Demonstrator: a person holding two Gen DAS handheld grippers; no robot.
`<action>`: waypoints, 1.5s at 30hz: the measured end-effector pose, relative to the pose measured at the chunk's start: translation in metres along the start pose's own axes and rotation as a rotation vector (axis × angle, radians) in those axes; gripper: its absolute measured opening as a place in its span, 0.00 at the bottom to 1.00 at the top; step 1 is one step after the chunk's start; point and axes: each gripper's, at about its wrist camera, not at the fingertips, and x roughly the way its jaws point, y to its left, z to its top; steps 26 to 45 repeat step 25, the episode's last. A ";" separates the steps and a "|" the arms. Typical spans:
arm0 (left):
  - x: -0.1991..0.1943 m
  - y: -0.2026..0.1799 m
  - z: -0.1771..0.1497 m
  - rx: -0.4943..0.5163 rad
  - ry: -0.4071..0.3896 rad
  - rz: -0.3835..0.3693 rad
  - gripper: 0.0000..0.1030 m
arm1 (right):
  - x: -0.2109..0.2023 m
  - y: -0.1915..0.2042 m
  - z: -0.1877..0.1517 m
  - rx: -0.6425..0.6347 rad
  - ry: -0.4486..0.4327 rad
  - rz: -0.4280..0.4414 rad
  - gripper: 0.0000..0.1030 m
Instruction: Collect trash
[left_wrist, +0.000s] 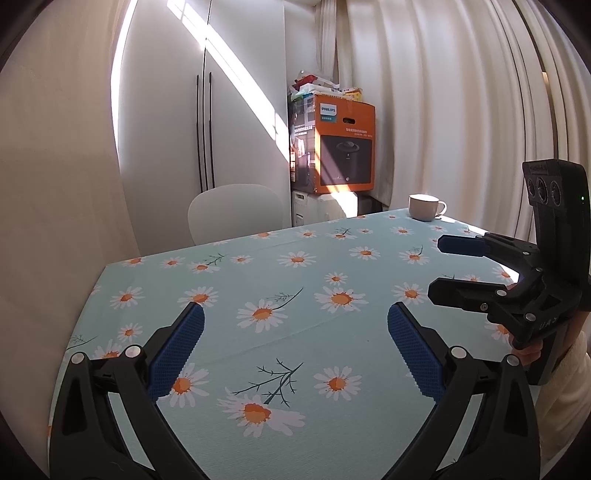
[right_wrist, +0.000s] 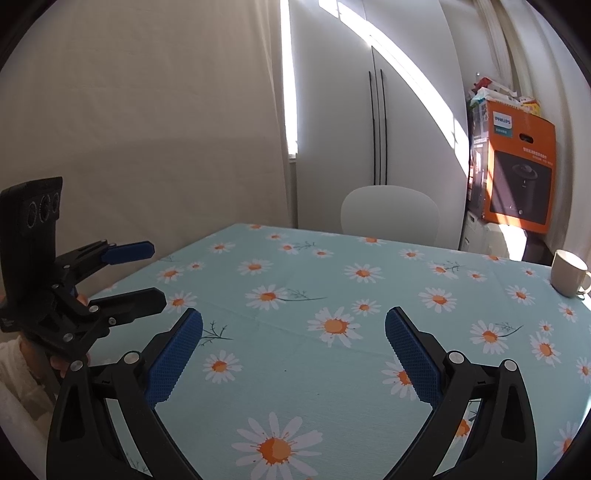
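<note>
My left gripper (left_wrist: 295, 314) hovers open over a table with a light blue daisy tablecloth (left_wrist: 303, 236), nothing between its blue pads. My right gripper (right_wrist: 293, 317) is open too, low over the same cloth (right_wrist: 295, 369) and holding nothing. Each gripper shows in the other's view: the right gripper (left_wrist: 437, 267) is at the right edge and the left gripper (right_wrist: 157, 273) at the left edge, both held by a hand in a cream sleeve. No trash item shows on the cloth in either view.
A white mug (left_wrist: 424, 206) (right_wrist: 567, 273) stands at the table's far right corner. A white chair (left_wrist: 236, 210) (right_wrist: 389, 210) sits behind the far edge. An orange box (left_wrist: 345, 147) (right_wrist: 521, 166) is stacked in the corner by curtains and a white cabinet.
</note>
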 end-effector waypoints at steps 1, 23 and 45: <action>0.000 0.000 0.000 -0.001 0.000 0.001 0.95 | 0.000 0.001 0.000 -0.001 -0.001 0.001 0.93; 0.011 0.007 -0.001 -0.052 0.071 0.079 0.95 | 0.006 -0.005 0.003 0.036 0.030 -0.028 0.93; 0.025 0.020 -0.003 -0.111 0.156 0.172 0.95 | 0.015 -0.020 0.003 0.118 0.078 -0.089 0.93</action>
